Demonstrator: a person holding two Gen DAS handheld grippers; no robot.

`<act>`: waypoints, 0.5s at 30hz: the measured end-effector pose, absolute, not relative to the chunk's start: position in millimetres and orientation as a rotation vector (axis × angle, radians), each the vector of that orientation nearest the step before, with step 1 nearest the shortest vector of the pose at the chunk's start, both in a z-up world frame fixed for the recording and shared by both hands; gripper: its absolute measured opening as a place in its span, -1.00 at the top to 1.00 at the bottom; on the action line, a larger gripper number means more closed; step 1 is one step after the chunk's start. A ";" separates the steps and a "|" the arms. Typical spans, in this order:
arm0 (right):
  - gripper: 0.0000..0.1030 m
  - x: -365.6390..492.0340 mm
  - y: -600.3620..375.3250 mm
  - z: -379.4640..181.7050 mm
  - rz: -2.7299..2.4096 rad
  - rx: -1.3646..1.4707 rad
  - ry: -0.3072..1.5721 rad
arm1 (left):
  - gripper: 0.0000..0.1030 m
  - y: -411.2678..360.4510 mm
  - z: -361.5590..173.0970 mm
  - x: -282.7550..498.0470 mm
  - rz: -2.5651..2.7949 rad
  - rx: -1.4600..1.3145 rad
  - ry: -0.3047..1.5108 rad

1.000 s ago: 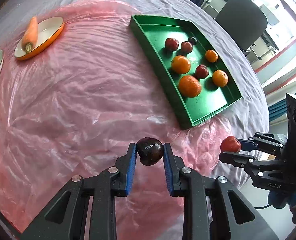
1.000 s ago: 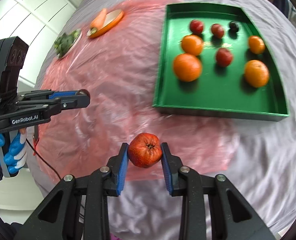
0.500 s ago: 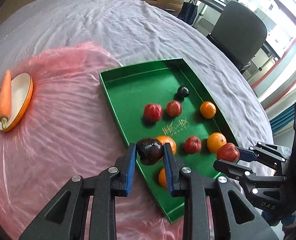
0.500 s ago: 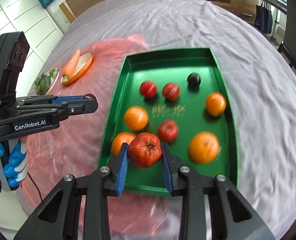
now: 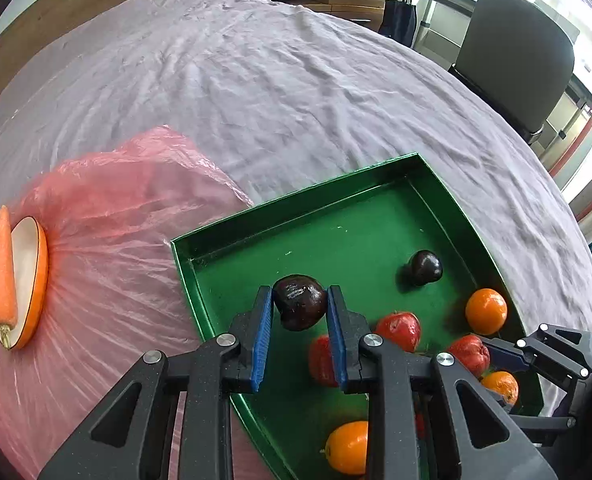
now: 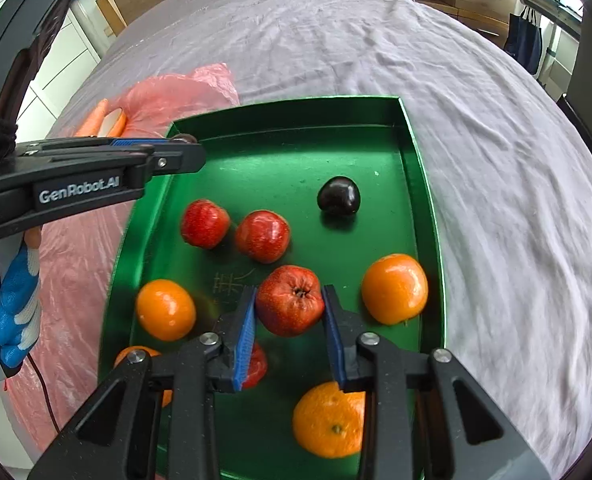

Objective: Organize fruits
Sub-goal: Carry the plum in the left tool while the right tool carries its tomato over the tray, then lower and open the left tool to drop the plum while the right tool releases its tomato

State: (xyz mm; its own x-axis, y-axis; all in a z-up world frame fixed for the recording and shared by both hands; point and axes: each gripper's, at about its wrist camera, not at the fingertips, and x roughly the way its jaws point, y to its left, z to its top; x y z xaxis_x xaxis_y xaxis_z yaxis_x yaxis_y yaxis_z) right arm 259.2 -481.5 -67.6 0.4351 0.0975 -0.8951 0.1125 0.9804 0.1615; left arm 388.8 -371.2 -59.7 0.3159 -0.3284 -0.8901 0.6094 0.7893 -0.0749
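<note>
Above the green tray (image 5: 447, 184), both grippers hang with fruit clamped between their blue pads. Left gripper (image 5: 299, 326) grips a dark plum (image 5: 300, 307) over the tray's near-left part; right gripper (image 6: 288, 328) grips a wrinkled red apple (image 6: 290, 305) over the tray's middle. Loose on the tray floor lie another dark plum (image 6: 339, 196) toward the far right, two red apples (image 6: 204, 223) (image 6: 262, 236) and several oranges (image 6: 395, 289). Off to the left, on the pink plastic sheet (image 5: 108, 240), a carrot (image 5: 2, 268) rests on an orange-rimmed plate (image 5: 36, 284).
</note>
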 end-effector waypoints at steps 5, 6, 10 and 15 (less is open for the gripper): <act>0.21 262.7 -480.5 -76.4 -0.005 0.189 1.133 | 0.56 -380.1 -77.2 392.5 -0.618 0.330 1.093; 0.21 263.2 -479.6 -77.6 -0.005 0.184 1.134 | 0.56 -381.0 -79.5 392.3 -0.617 0.333 1.095; 0.21 265.0 -478.9 -81.8 -0.012 0.182 1.138 | 0.56 -381.3 -87.0 393.5 -0.606 0.337 1.105; 0.20 266.5 -478.5 -82.6 -0.019 0.171 1.131 | 0.56 -382.2 -92.9 395.4 -0.598 0.338 1.113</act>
State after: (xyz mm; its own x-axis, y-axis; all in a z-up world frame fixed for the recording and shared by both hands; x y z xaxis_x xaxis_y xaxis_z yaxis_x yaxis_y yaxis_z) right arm 266.5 -478.5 -82.6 0.4266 0.0716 -0.9016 0.1016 0.9868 0.1264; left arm 395.4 -382.2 -92.9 0.3088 -0.2789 -0.9093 0.6043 0.7958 -0.0389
